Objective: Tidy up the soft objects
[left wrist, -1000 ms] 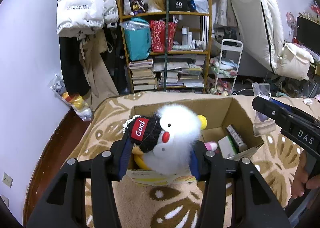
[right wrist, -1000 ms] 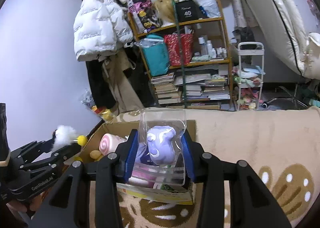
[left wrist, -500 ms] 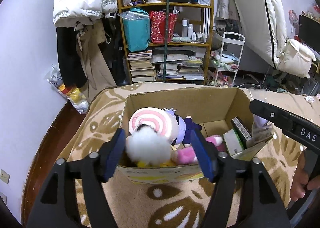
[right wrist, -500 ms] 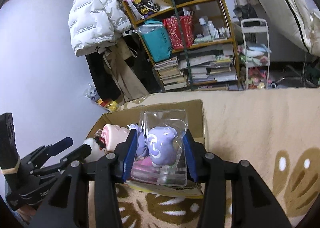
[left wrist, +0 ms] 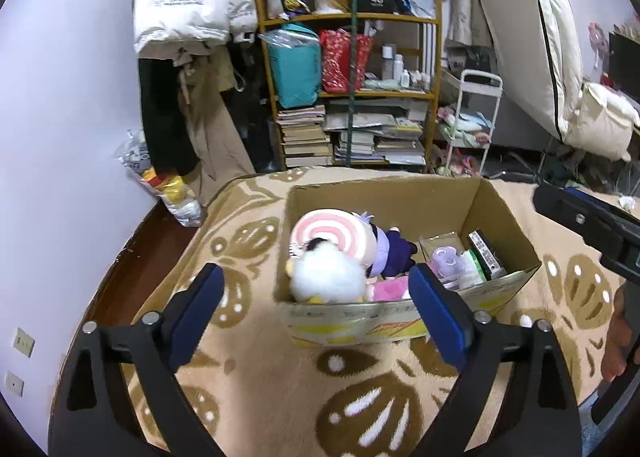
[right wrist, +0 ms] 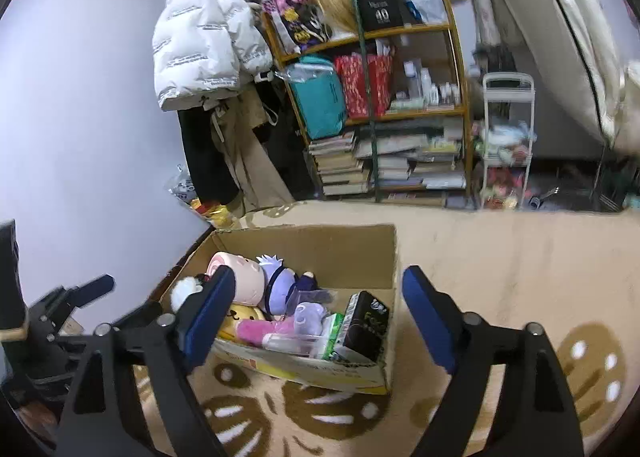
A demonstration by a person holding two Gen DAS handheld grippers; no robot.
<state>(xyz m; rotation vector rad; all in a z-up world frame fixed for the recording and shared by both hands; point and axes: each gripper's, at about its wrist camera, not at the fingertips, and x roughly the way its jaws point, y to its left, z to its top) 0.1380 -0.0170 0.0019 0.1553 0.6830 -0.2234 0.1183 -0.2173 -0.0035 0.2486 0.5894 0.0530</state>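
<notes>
Left wrist view: the left gripper [left wrist: 312,293] has just been opening; its jaws stand spread with nothing between the pads. The white plush [left wrist: 326,277] lies in the box [left wrist: 352,323], against the near wall, beside the pink roll [left wrist: 334,235].

Right wrist view: the right gripper [right wrist: 316,309] has just been opening and is likewise spread and empty. The purple toy [right wrist: 308,317] lies in the box [right wrist: 320,371], beside a black carton [right wrist: 366,325].

Yellow plush [right wrist: 240,316] mostly buried under other toys, box [right wrist: 320,253] near wall partly behind right gripper finger [right wrist: 208,309], book titles on shelf [left wrist: 352,137] unreadable, hand [left wrist: 618,341] cut off at edge
</notes>
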